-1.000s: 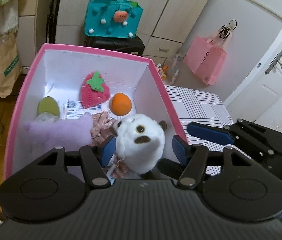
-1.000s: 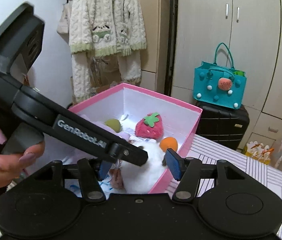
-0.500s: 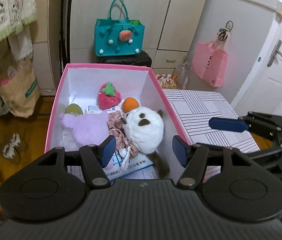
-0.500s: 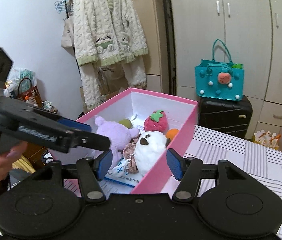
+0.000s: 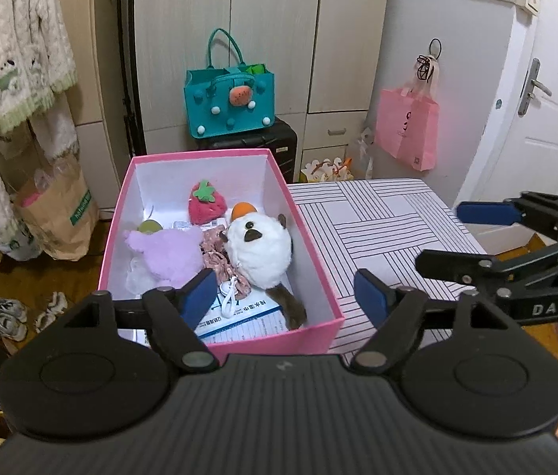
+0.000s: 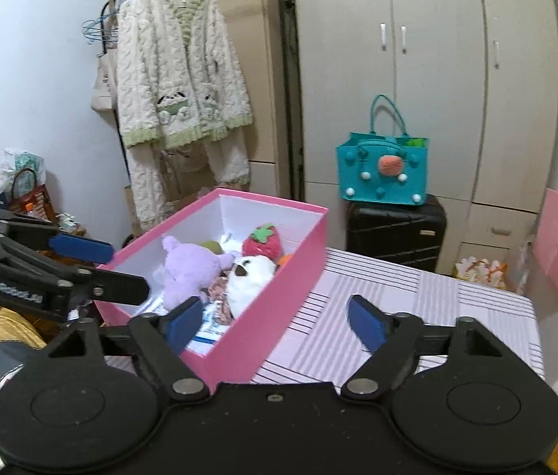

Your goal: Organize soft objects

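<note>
Room: wardrobe doors (image 6: pixel 437 79) fill the wall ahead of you; a cream knitted cardigan (image 6: pixel 180 75) hangs on a rail to their left.
Surface: your striped table (image 5: pixel 378 229) carries the pink box (image 5: pixel 320 277) along its left side.
Box contents, far end: a red strawberry plush (image 5: pixel 205 204) sits near the far wall, with an orange ball (image 5: pixel 242 209) just to its right.
Box contents, middle: a white plush animal (image 5: pixel 259 249) with a brown tail lies against the right wall; a lilac plush (image 5: pixel 168 249) lies to its left, and a pink floral scrunchie (image 5: pixel 219 261) is squeezed between the two.
Box contents, left: a green object (image 5: pixel 150 225) peeks out behind the lilac plush; what it is cannot be told.
Box floor: a printed paper sheet (image 5: pixel 247 316) lies under the toys at the near end.
Left gripper (image 5: pixel 285 297): you hold it above the near end of the box, blue pads spread wide, nothing between them.
Right gripper (image 6: pixel 275 318): you hold it over the near corner of the box and the table, fingers apart and empty.
Background: a teal felt bag (image 5: pixel 229 95) stands on a black suitcase (image 5: pixel 279 146); a pink tote (image 5: pixel 407 134) hangs by the door.
</note>
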A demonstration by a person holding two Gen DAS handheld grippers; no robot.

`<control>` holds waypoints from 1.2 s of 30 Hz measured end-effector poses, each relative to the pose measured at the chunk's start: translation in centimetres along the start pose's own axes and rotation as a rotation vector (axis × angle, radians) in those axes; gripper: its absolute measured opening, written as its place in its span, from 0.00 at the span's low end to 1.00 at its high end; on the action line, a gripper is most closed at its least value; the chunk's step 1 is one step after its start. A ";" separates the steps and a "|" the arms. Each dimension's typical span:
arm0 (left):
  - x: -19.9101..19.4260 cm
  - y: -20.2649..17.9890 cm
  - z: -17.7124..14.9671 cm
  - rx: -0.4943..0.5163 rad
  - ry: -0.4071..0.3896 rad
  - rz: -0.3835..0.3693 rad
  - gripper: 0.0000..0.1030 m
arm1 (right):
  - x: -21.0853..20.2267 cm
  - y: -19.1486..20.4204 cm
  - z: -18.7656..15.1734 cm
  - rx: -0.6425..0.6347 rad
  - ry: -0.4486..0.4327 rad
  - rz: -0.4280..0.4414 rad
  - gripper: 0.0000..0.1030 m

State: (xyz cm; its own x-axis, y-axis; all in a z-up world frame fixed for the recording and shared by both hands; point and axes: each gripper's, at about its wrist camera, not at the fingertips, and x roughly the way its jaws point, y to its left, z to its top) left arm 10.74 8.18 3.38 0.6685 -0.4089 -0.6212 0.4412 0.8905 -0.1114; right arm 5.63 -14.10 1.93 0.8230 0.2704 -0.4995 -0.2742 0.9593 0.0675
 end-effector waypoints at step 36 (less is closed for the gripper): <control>-4.7 -7.2 -4.1 -0.026 -0.029 0.181 1.00 | -8.9 0.2 -4.0 0.065 0.059 -0.268 1.00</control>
State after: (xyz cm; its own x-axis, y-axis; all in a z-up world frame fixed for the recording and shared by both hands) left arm 1.95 4.51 3.97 0.7530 -0.2468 -0.6100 0.2967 0.9548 -0.0201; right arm -3.72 -16.61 2.92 0.8309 0.0034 -0.5565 -0.0170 0.9997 -0.0194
